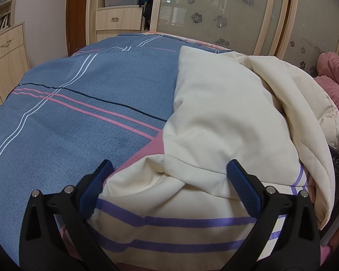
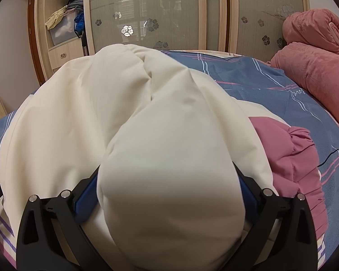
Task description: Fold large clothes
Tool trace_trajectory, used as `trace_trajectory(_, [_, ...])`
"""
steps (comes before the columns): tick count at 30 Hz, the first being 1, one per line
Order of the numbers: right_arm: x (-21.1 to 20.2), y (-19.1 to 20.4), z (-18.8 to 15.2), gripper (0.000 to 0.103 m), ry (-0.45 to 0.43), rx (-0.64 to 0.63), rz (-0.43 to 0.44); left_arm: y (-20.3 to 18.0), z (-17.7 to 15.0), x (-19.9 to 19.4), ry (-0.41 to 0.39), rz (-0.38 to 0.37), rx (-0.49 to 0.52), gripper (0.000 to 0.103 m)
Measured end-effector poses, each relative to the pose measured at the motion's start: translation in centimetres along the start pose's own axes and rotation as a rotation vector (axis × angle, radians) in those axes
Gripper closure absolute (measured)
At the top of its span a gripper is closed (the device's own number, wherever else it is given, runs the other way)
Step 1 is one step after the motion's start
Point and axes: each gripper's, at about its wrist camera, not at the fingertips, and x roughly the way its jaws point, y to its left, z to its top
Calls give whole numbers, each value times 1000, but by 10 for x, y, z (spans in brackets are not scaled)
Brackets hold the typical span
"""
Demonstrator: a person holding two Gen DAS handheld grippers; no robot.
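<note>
the cream padded jacket (image 1: 226, 113) lies heaped on the bed's blue plaid sheet (image 1: 79, 113), its purple-striped hem (image 1: 169, 223) nearest the left tongs (image 1: 169, 176), which stand wide over the hem, gripping nothing. the right tongs (image 2: 167, 180) are spread around a puffy cream fold (image 2: 169, 180); whether they pinch it cannot be told. a mauve garment (image 2: 289, 153) lies just beside, pink quilts (image 2: 316, 72) farther back.

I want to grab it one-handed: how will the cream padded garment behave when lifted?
Probably floppy: the cream padded garment drapes in soft folds over the bedspread. Likely light for its bulk, since it looks puffy. It may sag and unfold, because a thick lobe bulges between the right hand-held gripper fingers.
</note>
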Motion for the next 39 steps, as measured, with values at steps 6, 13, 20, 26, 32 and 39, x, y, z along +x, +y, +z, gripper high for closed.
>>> trace_trajectory(6, [1, 0, 0, 1, 0, 0, 0, 0, 0, 0, 0, 0, 1, 2])
trace_trajectory(13, [2, 0, 0, 1, -1, 0, 1, 0, 0, 0, 0, 1, 1, 2])
trace_trajectory(20, [3, 0, 0, 1, -2, 1, 1, 0, 0, 0, 0, 0, 2, 2])
trace_trajectory(26, [4, 0, 0, 1, -2, 1, 1, 0, 0, 0, 0, 1, 2, 2])
trace_trajectory(32, [4, 0, 0, 1, -3, 1, 1, 1, 0, 1, 1, 2, 3, 2])
trace_trajectory(39, [5, 0, 1, 1, -4, 2, 2, 2, -1, 0, 1, 4, 4, 2])
